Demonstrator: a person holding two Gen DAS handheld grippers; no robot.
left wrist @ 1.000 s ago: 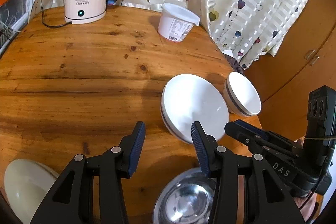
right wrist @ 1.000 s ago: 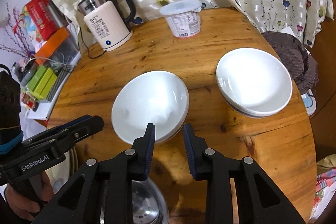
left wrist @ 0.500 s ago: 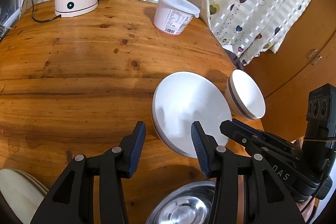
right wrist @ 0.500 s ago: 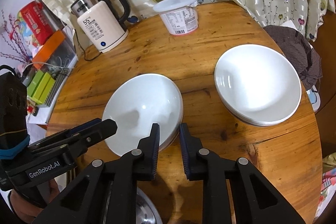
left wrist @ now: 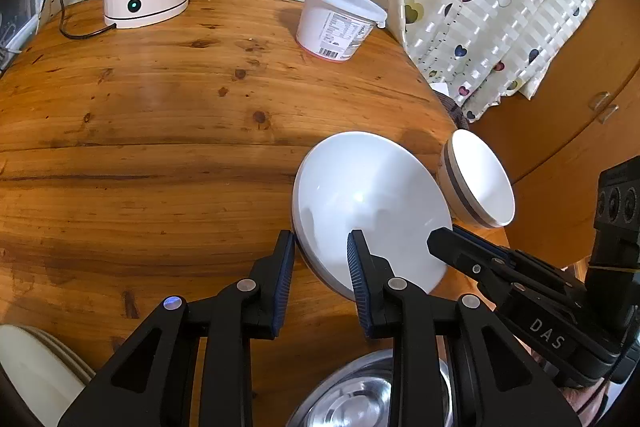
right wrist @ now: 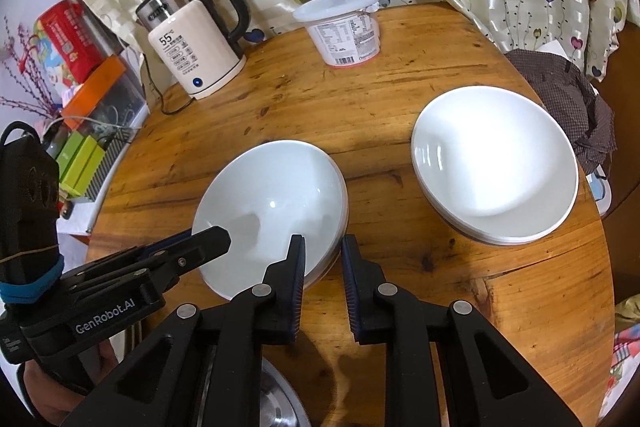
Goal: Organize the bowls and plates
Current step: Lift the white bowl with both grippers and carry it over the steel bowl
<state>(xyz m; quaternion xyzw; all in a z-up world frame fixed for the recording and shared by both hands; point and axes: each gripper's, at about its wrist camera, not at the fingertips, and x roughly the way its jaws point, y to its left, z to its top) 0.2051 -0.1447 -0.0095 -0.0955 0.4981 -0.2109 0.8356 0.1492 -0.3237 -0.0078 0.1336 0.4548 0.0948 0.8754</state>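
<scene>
A white bowl (left wrist: pixel 372 199), the top of a small stack, sits on the round wooden table (left wrist: pixel 160 147). My left gripper (left wrist: pixel 320 247) straddles its near left rim, one finger outside and one inside. Its jaws are closing, with a gap still showing at the pads. My right gripper (right wrist: pixel 322 251) is shut on the bowl's (right wrist: pixel 272 203) near right rim, which sits between its pads. Each gripper also shows in the other view: the right gripper (left wrist: pixel 440 243) at the bowl's right edge, the left gripper (right wrist: pixel 216 237) over its left side. A second stack of white bowls (right wrist: pixel 496 163) stands to the right.
A steel bowl (left wrist: pixel 372 395) lies just below both grippers, and cream plates (left wrist: pixel 32 367) sit at the near left edge. A kettle (right wrist: pixel 192 47) and a lidded white tub (right wrist: pixel 344 27) stand at the back by the curtain. A dark cloth (right wrist: pixel 568 99) hangs off the right edge.
My left gripper came forward and down onto the bowl's rim and its jaws narrowed. The right jaws drew together on the other side of the rim.
</scene>
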